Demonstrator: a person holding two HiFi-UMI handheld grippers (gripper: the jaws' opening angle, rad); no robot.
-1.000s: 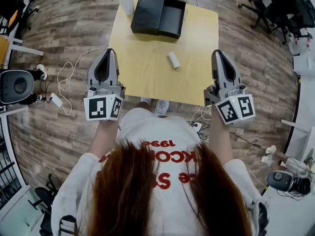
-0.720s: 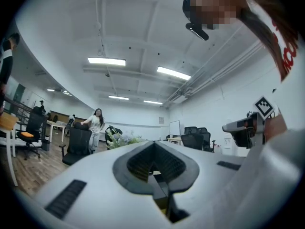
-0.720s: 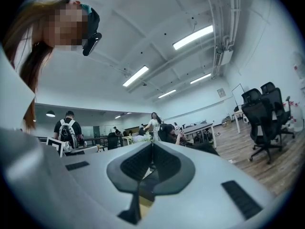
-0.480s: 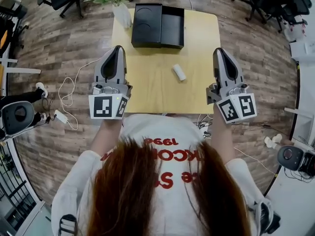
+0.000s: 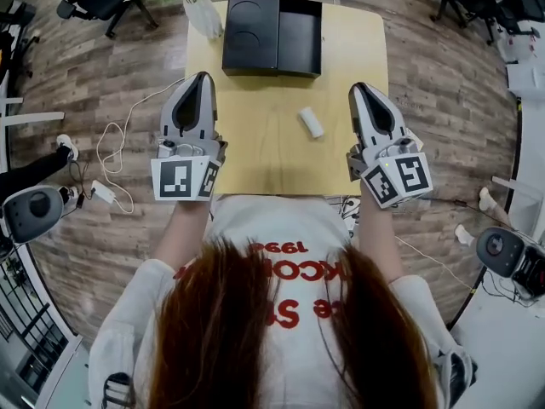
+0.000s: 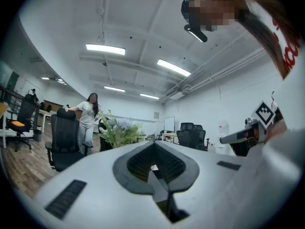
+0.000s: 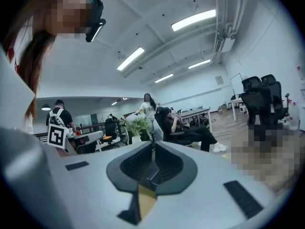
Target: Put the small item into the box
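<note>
1. My left gripper [image 5: 201, 77] hangs over the left edge of the pale yellow wooden table [image 5: 255, 152], jaws together with nothing between them.
2. My right gripper [image 5: 361, 89] points in just inside the right edge, jaws likewise closed and empty.
3. The small white cylindrical item [image 5: 312, 123] lies on bare tabletop between them, nearer the right gripper.
4. The open black box [image 5: 272, 34] sits at the far edge, well apart from the item, with a clear vase of flowers [image 5: 203, 11] just beside its left side.

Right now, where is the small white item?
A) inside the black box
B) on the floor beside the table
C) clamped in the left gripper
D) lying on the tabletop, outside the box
D: the small white item lies on the bare tabletop, apart from the open black box and on the person's side of it.
</note>
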